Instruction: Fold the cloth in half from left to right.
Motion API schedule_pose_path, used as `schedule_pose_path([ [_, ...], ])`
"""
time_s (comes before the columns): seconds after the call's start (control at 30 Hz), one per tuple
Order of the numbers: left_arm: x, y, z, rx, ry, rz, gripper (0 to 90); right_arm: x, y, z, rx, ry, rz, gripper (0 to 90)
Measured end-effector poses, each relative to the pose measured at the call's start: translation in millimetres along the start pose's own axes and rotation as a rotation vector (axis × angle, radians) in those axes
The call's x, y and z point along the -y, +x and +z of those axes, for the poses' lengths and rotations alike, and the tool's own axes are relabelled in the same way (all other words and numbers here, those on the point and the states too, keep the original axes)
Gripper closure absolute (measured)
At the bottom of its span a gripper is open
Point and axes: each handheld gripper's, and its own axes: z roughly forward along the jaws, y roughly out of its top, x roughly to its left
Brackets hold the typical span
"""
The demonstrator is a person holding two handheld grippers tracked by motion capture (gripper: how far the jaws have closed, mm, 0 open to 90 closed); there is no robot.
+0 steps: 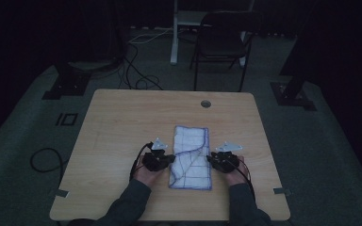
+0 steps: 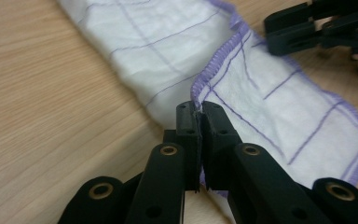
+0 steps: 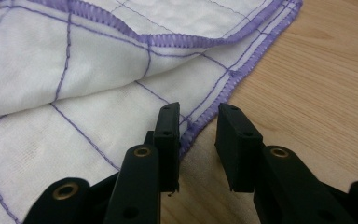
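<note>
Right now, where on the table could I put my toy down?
The light wooden table is bare left of the white cloth with purple stitching, and beyond it, near the round hole. It is crowded at the cloth's near end, between left gripper and right gripper.

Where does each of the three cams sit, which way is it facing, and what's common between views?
High view: fixed above the person's side, looking forward and down on the table; forearms, both hands, left tongs and right tongs flank the cloth.
Left gripper view: rides the left tongs, jaws shut on the cloth's purple hem; the right tongs sit farther off.
Right gripper view: rides the right tongs, jaws apart over the cloth's edge.
Shared: all three show the cloth and the wooden table.
</note>
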Motion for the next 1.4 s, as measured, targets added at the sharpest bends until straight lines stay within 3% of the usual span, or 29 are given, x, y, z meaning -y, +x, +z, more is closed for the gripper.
schedule_pose_path([
  [0.27,-5.8,-13.8,0.3,0.037,-0.005,0.035,86.8,0.0,-0.2,0.0,0.0,-0.001,0.0,70.4],
  [0.87,-24.3,-58.7,15.3,0.145,0.003,0.144,86.9,0.0,-0.3,0.1,-0.001,-0.001,-0.001,70.4],
  [1.4,-29.1,-91.9,16.3,0.221,-0.026,0.194,87.2,0.0,-0.5,0.2,-0.003,-0.003,0.004,70.4],
])
